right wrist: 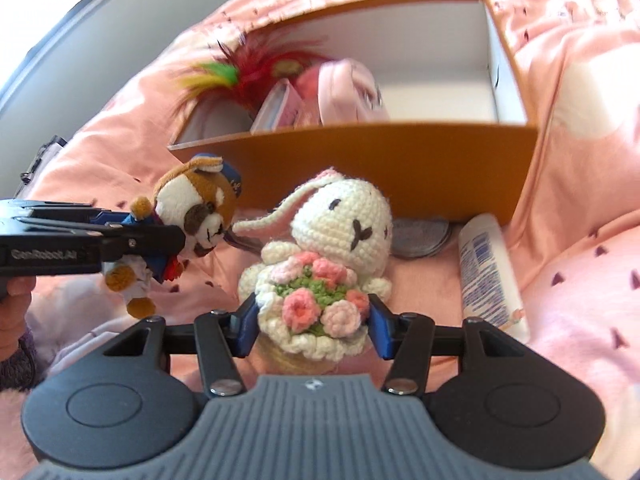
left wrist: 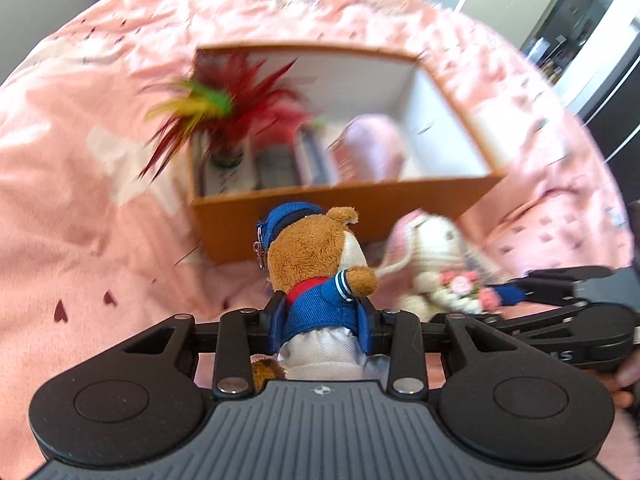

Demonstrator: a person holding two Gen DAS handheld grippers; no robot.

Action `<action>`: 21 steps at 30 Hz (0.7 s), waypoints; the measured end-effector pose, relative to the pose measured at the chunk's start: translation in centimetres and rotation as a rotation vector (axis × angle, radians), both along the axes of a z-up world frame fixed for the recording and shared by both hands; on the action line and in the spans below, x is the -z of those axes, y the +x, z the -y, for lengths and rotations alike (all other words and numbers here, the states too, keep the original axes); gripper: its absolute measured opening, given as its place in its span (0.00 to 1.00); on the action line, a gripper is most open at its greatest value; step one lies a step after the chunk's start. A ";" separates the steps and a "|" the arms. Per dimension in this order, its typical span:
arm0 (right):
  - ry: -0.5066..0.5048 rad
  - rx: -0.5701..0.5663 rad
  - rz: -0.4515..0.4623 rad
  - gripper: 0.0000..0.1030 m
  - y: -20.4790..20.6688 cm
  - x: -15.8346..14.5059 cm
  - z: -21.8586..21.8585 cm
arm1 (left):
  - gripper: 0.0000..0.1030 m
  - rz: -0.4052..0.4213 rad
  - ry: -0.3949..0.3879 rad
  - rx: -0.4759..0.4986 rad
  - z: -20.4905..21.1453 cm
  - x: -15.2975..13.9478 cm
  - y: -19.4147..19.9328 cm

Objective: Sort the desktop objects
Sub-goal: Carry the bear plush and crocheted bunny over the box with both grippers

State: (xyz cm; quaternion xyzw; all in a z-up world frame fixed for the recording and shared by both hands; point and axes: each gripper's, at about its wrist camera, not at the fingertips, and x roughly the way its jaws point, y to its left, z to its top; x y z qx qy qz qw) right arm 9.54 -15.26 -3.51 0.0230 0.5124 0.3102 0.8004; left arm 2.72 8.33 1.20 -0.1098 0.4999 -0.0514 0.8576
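Note:
My left gripper (left wrist: 324, 320) is shut on a brown plush bear in a blue sailor suit (left wrist: 316, 272), held above the pink bedding in front of the orange box (left wrist: 320, 216). The bear also shows in the right wrist view (right wrist: 196, 216), held by the left gripper (right wrist: 160, 248). My right gripper (right wrist: 312, 320) is shut on a white crochet rabbit with a pink flower bouquet (right wrist: 340, 232), just right of the bear. The rabbit appears blurred in the left wrist view (left wrist: 432, 264). The open orange box (right wrist: 360, 156) holds a red feather toy (right wrist: 256, 72), a pink pouch (right wrist: 348, 88) and a small book (right wrist: 280, 108).
A white tube with blue print (right wrist: 488, 272) and a round grey metal lid (right wrist: 420, 236) lie on the pink blanket (right wrist: 580, 280) against the box's front wall. A person's fingers (right wrist: 16, 292) grip the left handle. A doorway and dark shelves (left wrist: 580, 20) stand at the far right.

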 end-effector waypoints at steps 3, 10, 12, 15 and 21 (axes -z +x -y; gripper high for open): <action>0.020 -0.007 0.039 0.54 -0.1 -1.9 0.9 | 0.38 0.067 -0.027 0.029 0.9 -2.1 -0.4; 0.000 -0.014 0.227 0.54 0.8 -7.3 2.5 | 0.38 0.214 -0.099 0.085 2.7 -6.4 0.2; -0.004 -0.020 0.272 0.54 1.5 -8.7 2.8 | 0.38 0.263 -0.129 0.089 3.1 -7.5 1.0; -0.029 -0.036 0.333 0.54 3.1 -10.5 3.0 | 0.38 0.329 -0.205 0.094 3.3 -8.6 2.8; -0.068 -0.082 0.321 0.54 8.3 -11.2 3.7 | 0.38 0.341 -0.325 0.061 3.8 -7.5 8.3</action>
